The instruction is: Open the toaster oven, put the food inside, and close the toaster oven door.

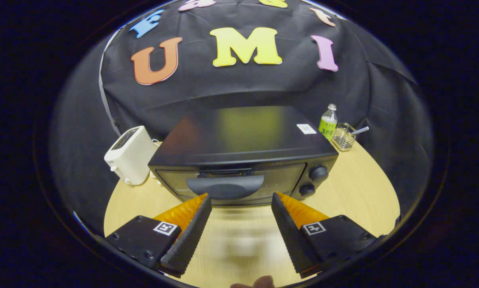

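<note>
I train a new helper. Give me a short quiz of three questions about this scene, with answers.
1. True or false: the toaster oven door is shut.
2. What is between the fingers of the gripper? A) food B) nothing C) the bottle
3. What stands beside the green bottle?

Key: 1 true. 2 B; the fingers are spread, just before the door handle. 3 a small wire basket.

Black toaster oven (243, 156) on the wooden table (359, 192), door (231, 185) shut — curved handle (225, 186) facing forward, two knobs (318, 173) right of the door, top glossy.
</note>
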A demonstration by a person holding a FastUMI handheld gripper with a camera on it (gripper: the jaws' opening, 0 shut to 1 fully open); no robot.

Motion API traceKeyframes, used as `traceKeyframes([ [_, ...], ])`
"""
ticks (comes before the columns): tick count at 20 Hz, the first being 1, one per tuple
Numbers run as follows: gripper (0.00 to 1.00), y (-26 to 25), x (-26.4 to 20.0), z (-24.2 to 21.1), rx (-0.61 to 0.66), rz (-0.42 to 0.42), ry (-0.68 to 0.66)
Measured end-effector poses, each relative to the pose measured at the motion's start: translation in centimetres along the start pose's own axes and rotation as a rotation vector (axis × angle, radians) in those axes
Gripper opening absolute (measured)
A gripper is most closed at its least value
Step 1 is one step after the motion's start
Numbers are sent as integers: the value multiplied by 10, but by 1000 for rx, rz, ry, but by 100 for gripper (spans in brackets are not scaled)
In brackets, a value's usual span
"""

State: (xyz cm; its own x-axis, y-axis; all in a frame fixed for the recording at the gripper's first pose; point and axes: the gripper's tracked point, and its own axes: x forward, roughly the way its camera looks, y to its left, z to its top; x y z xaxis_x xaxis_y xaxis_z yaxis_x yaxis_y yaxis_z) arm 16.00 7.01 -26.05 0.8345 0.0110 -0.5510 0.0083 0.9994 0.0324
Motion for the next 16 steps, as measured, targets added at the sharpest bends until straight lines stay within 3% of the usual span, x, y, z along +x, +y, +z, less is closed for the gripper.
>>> traceKeyframes([
  [4,98,4,-39,50,-13,1,-108],
  [8,98,7,-107,87,-9,27,-219],
  [16,99,-4,-258,124,19,80,-416],
])
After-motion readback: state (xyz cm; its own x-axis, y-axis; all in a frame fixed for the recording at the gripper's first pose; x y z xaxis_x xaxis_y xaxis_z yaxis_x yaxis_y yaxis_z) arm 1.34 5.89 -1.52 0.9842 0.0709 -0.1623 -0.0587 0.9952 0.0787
